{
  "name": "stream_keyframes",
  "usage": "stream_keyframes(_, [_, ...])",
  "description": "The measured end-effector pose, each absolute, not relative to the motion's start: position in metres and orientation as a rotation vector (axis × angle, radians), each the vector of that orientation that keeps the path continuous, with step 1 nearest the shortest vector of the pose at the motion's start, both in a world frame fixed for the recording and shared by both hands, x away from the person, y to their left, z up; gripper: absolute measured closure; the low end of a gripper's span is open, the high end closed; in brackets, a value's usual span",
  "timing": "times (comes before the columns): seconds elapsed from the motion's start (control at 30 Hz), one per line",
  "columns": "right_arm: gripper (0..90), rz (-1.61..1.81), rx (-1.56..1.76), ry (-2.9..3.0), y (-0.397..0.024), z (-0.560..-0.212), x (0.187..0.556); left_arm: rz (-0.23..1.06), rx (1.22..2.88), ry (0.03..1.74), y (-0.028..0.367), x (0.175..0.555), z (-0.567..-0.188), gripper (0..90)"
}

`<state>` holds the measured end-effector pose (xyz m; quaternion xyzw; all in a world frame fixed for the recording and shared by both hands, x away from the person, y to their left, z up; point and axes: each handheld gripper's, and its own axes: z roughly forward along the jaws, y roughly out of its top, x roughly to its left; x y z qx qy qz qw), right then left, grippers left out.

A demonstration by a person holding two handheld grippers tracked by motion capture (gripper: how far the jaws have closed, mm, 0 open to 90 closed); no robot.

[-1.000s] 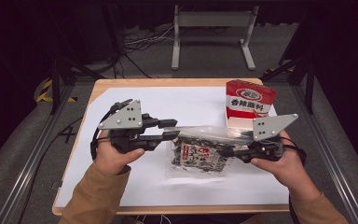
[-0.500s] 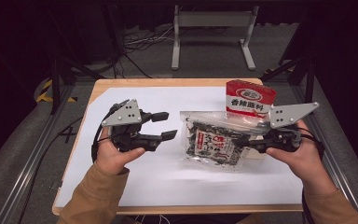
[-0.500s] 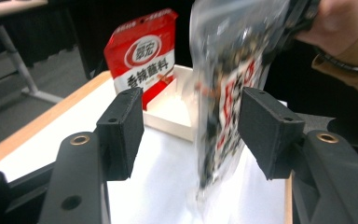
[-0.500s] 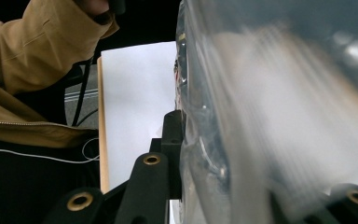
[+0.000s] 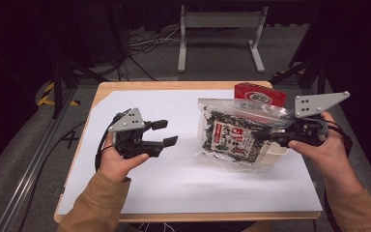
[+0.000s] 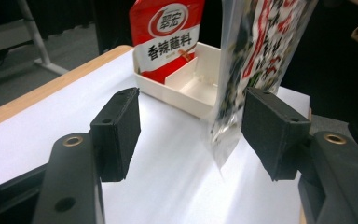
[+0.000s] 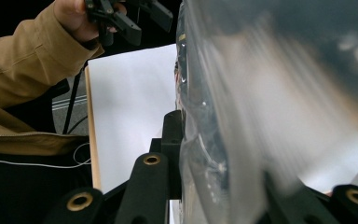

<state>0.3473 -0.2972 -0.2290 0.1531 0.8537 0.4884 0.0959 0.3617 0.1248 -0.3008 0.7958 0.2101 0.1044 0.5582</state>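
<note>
A clear bag of dark seaweed with a red and white label [image 5: 232, 137] hangs tilted above the table's right half. My right gripper [image 5: 264, 137] is shut on its right edge; in the right gripper view the bag [image 7: 242, 116] presses against the left pad [image 7: 172, 135]. My left gripper [image 5: 165, 133] sits left of centre, apart from the bag. Its jaws have just been opening and grip nothing. In the left gripper view the bag's lower corner [image 6: 223, 135] dangles beyond my left gripper [image 6: 191, 130].
A red sauce pouch [image 5: 260, 94] stands in a white divided tray [image 5: 276, 153] at the back right, behind the bag; the tray [image 6: 186, 93] and pouch [image 6: 168, 37] lie ahead of the left jaws. A white sheet [image 5: 174, 183] covers the wooden table.
The right gripper has carried the bag up and to the right, tipping it from flat to nearly upright. The left gripper has drawn away to the left and lower, its jaws wider.
</note>
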Motion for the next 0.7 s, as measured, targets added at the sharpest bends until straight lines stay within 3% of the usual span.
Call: stream_keyframes(0.7, [75.6, 1.424, 0.491, 2.460, -0.309, -0.194, 0.371, 0.284, 1.893, 0.628, 0.149, 0.376, -0.326, 35.2])
